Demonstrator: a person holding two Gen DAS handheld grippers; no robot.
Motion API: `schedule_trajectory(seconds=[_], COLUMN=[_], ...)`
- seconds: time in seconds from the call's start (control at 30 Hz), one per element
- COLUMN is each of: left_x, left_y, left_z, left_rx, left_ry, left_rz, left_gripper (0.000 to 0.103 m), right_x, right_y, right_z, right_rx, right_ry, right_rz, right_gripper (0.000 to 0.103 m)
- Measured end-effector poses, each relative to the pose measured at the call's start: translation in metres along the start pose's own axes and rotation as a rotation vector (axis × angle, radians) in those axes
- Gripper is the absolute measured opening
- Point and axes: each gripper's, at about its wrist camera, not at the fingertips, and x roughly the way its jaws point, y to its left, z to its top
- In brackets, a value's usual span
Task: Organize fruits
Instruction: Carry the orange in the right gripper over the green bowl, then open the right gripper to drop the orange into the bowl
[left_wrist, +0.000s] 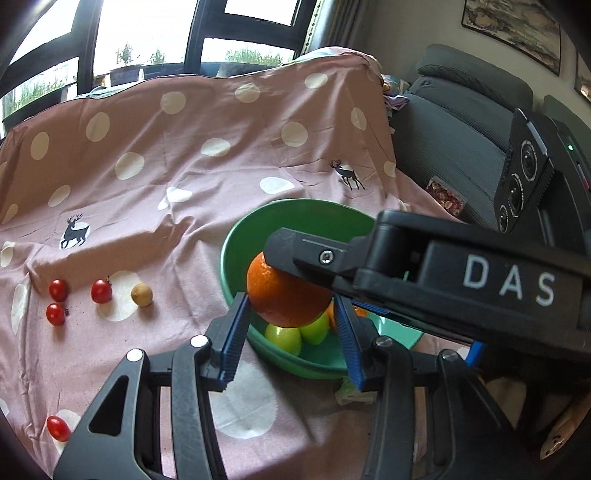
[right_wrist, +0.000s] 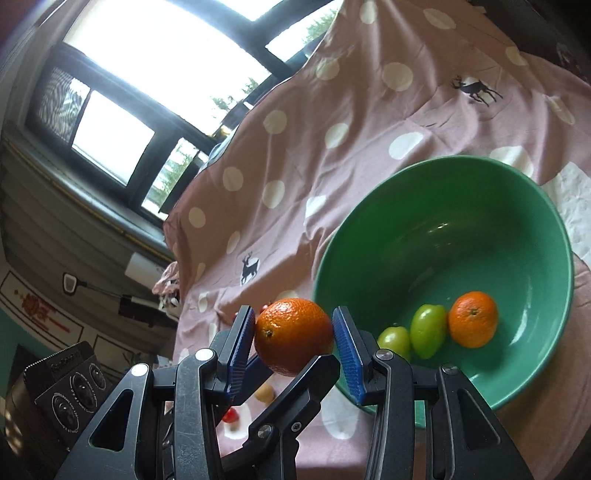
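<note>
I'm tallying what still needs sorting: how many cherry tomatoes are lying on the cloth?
4 in the left wrist view: three clustered at the far left, beside a small tan fruit, and one nearer the camera. The tools may hide more.

Two round oranges (right_wrist: 293, 336) (right_wrist: 473, 319), two glossy green fruits (right_wrist: 428, 330) (right_wrist: 394, 340); four small red cherry tomatoes (left_wrist: 101, 291) (left_wrist: 58, 290) (left_wrist: 55, 314) (left_wrist: 58, 428), one tan round fruit (left_wrist: 141, 294); one green ceramic bowl (right_wrist: 480, 221)

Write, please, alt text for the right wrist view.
The right gripper clamps a round orange fruit between its blue ribbed pads, beside a glossy green bowl holding two green fruits and a smaller orange, on a pink polka-dot cloth.
</note>
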Motion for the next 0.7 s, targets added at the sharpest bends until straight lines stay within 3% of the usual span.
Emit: schedule_trajectory(seconds=[0.33,0.7], left_x=[0.027,0.046], left_y=[-0.020,-0.024], left_z=[0.008,0.013], left_rx=[0.041,0.058], left_ry=[0.054,0.095], left_rz=[-0.064,-0.125], left_gripper=[0.044,0.044], right_x=[-0.019,-0.022], right_y=[-0.035,-0.049], right_z=[0.007,0.007], right_rx=[0.104,0.152], right_ry=[-0.063,-0.086], right_rz=[-0.041,-0.105], right_gripper=[0.047,0.047])
